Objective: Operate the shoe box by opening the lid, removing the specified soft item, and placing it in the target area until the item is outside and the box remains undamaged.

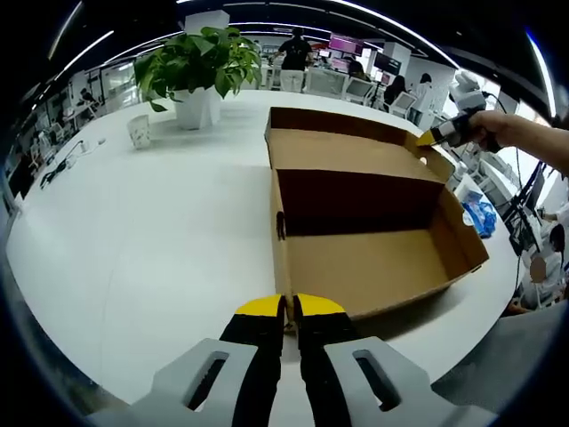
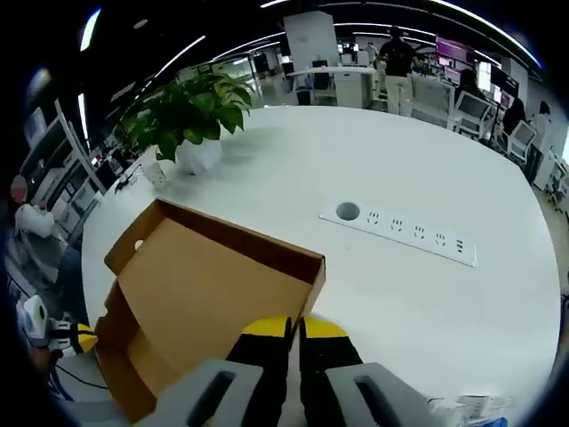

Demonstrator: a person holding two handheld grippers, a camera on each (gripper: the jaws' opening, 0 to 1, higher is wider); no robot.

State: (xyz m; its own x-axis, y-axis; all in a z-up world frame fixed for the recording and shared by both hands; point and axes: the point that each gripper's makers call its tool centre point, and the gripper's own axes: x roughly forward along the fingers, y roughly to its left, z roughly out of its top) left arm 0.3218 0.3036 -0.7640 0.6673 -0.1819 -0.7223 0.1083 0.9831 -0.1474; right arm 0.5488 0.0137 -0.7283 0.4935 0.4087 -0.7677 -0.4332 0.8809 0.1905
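A brown cardboard shoe box (image 1: 364, 258) lies open on the white table (image 1: 151, 240), its lid (image 1: 347, 151) folded back; the inside shows bare cardboard. My left gripper (image 1: 289, 309), yellow-tipped, is shut on the box's near corner wall. The right gripper (image 1: 437, 136), held by a hand (image 1: 498, 129), pinches the lid's far right corner. In the right gripper view the right gripper (image 2: 294, 327) is shut on the lid's edge (image 2: 313, 271), the box (image 2: 191, 298) spreads out to the left, and the left gripper (image 2: 82, 339) sits at its far corner.
A potted plant (image 1: 197, 67) and a white cup (image 1: 140, 130) stand at the table's far left. A socket strip (image 2: 400, 233) is set into the table beyond the box. A blue bag (image 1: 480, 213) lies off the right edge. People stand in the background.
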